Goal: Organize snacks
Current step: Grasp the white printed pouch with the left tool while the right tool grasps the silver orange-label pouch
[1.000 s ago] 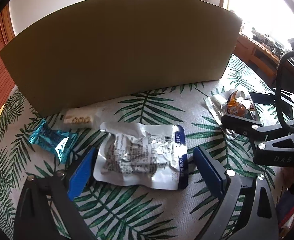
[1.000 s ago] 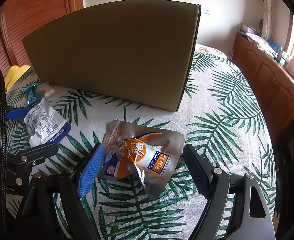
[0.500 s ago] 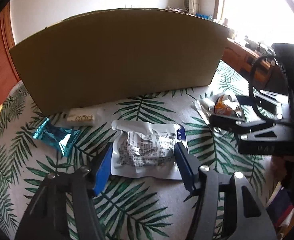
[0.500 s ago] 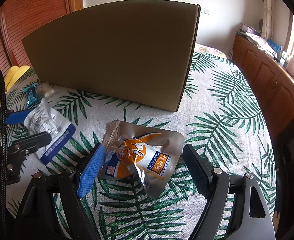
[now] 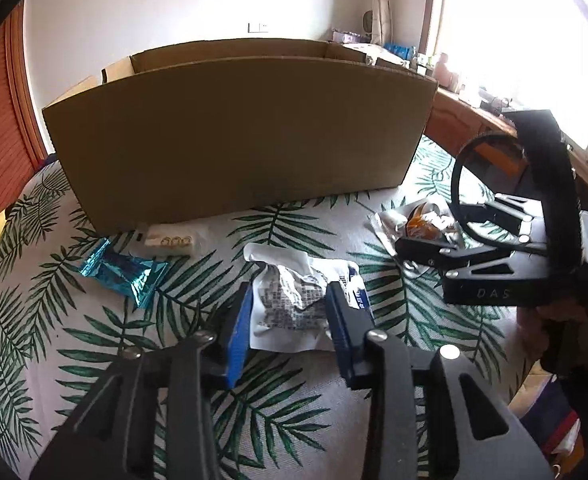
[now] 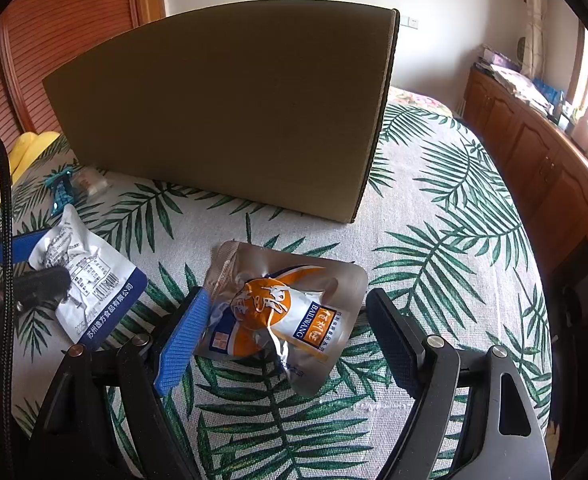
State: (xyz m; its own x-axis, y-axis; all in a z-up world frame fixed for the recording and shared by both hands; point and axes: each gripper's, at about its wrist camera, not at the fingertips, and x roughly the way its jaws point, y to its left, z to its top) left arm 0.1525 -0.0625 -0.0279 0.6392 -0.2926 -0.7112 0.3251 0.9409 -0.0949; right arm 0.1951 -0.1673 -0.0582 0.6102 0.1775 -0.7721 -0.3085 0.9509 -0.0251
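My left gripper point(image 5: 290, 320) is closing its fingers on the crumpled white packet point(image 5: 294, 304), pads pressing its sides, on the leaf-print bench point(image 6: 433, 272). My right gripper point(image 6: 286, 336) holds its fingers wide apart around the orange pouch point(image 6: 282, 308), lying flat before the cardboard box point(image 6: 234, 108).
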